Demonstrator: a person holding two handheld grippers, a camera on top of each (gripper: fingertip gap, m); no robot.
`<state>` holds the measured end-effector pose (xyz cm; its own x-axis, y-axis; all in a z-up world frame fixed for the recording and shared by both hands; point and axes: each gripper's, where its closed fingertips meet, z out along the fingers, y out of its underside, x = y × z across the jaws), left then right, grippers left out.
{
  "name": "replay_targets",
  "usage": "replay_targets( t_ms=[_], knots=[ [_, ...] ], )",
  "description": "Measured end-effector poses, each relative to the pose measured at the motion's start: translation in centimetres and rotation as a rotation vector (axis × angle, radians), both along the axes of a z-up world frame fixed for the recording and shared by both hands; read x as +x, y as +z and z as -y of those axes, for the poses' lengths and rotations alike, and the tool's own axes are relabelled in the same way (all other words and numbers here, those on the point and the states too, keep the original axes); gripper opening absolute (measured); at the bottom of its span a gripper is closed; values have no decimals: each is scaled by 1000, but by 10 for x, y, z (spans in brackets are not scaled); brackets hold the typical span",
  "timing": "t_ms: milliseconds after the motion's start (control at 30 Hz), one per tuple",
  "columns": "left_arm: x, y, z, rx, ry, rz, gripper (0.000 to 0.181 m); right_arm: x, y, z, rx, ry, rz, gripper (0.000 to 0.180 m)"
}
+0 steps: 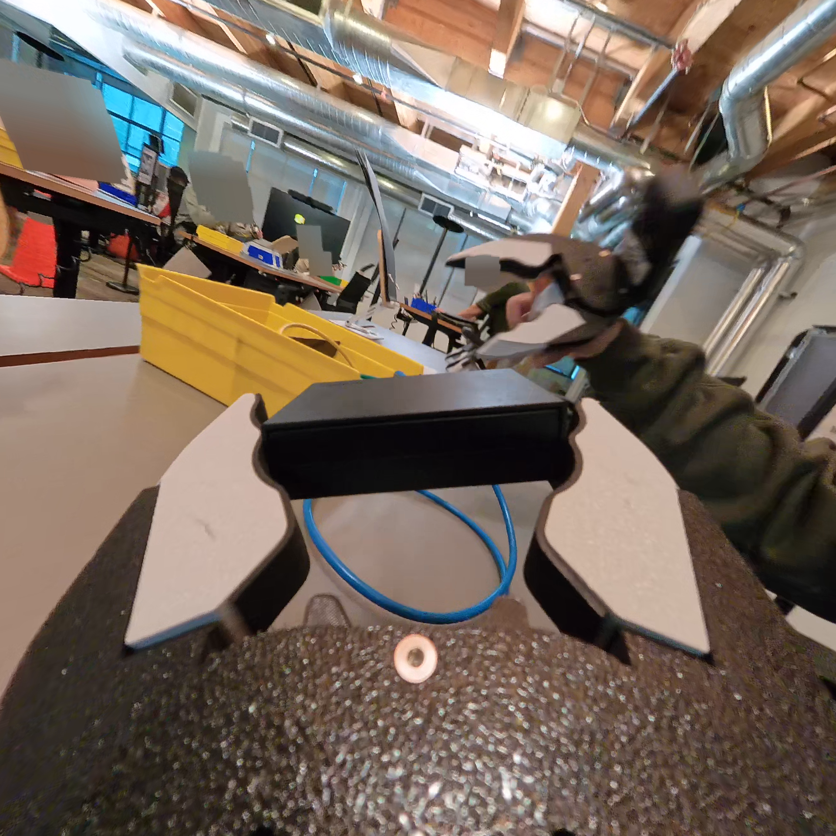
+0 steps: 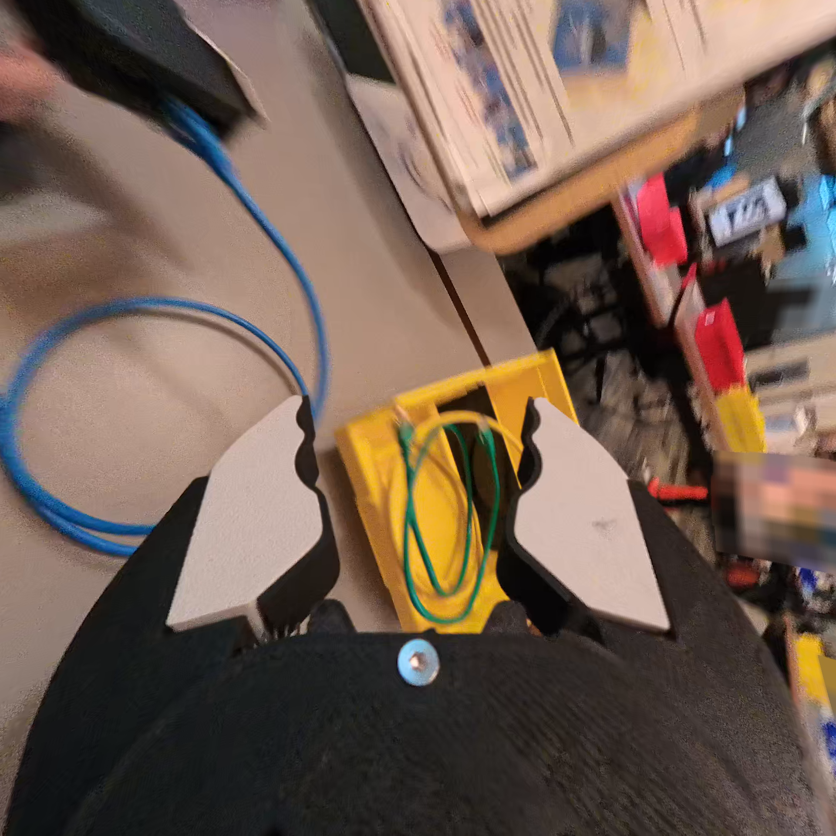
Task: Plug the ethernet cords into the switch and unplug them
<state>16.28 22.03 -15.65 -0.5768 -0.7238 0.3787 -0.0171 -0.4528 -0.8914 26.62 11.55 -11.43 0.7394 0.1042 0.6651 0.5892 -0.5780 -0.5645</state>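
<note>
My left gripper is shut on the black switch and holds it tilted above the table. A blue ethernet cord loops below the switch; in the right wrist view the blue cord runs from the switch at the top left and coils on the table. My right gripper is open and empty, above a yellow bin that holds a green cord and a yellow cord. In the left wrist view the right gripper hangs open beyond the switch.
The yellow bin stands on the grey table to the left behind the switch. The table edge runs past the bin, with shelves and red bins beyond. People sit at desks in the background.
</note>
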Motion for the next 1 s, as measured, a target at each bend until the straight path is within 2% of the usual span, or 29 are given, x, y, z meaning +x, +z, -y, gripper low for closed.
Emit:
replay_targets(
  t_ms=[133, 200, 267, 333, 400, 533, 833, 1000],
  knots=[
    [-3, 0, 18, 31, -73, 4, 121, -84, -17, -34, 90, 138, 262, 64],
    [-5, 1, 25, 46, -110, 14, 121, -95, -36, -46, 86, 122, 418, 58],
    [-10, 4, 34, 64, -157, 36, 121, -98, -50, -54, 113, 95, 456, 57],
    [-15, 6, 44, 89, -206, 55, 121, -100, -50, -59, 195, 70, 455, 49],
    [-19, 5, 55, 118, -249, 63, 121, -113, -48, -61, 243, 125, 470, 18],
    [-23, 3, 65, 169, -289, 69, 121, -117, -46, -53, 180, 153, 544, 16],
    [-15, -28, 83, 380, -277, -64, 122, -109, -48, -37, -145, 320, 809, 15],
    [-12, -35, 81, 440, -240, -83, 123, -107, -52, -40, -202, 352, 829, 14]
  ],
)
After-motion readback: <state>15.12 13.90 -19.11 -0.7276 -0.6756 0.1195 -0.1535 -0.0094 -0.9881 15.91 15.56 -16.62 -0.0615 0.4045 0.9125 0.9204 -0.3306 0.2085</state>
